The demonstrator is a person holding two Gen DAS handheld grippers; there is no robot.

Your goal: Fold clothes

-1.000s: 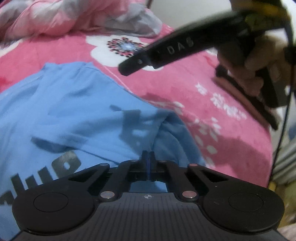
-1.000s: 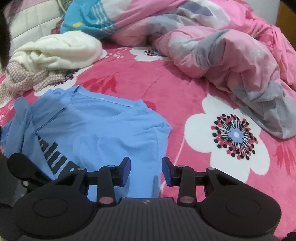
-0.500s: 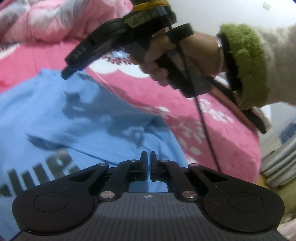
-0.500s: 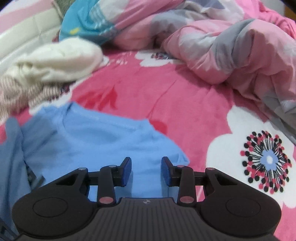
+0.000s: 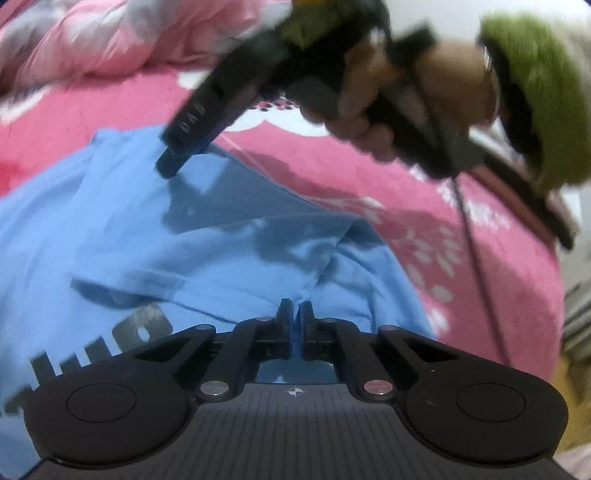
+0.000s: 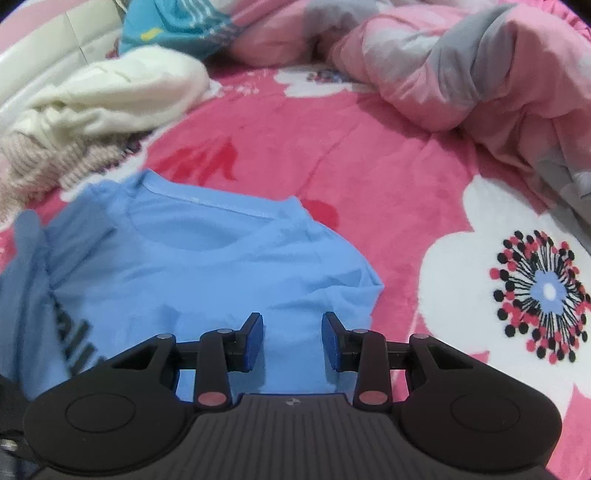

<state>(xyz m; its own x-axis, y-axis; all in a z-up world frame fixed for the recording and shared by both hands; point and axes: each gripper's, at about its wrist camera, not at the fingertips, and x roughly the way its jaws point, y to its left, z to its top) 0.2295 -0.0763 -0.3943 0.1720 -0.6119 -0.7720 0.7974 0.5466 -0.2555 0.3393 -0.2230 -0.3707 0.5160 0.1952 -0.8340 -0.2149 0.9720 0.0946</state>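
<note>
A bed (image 6: 369, 155) spread with a pink flowered blanket (image 6: 436, 236) fills the room; a rumpled pink-and-grey duvet (image 6: 461, 74) is heaped at its far side, a white wall (image 5: 454, 14) beyond.

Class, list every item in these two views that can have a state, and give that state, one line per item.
Blue shirt: spread on the bed, front up, partly folded, one edge pinched.
Left tool: shut on the shirt's edge.
Right tool: closing, pads apart, shirt fabric below them, nothing gripped yet.
Pink duvet: crumpled in a heap.
White garment: bunched, unfolded.
Knit garment: bunched, unfolded.
</note>
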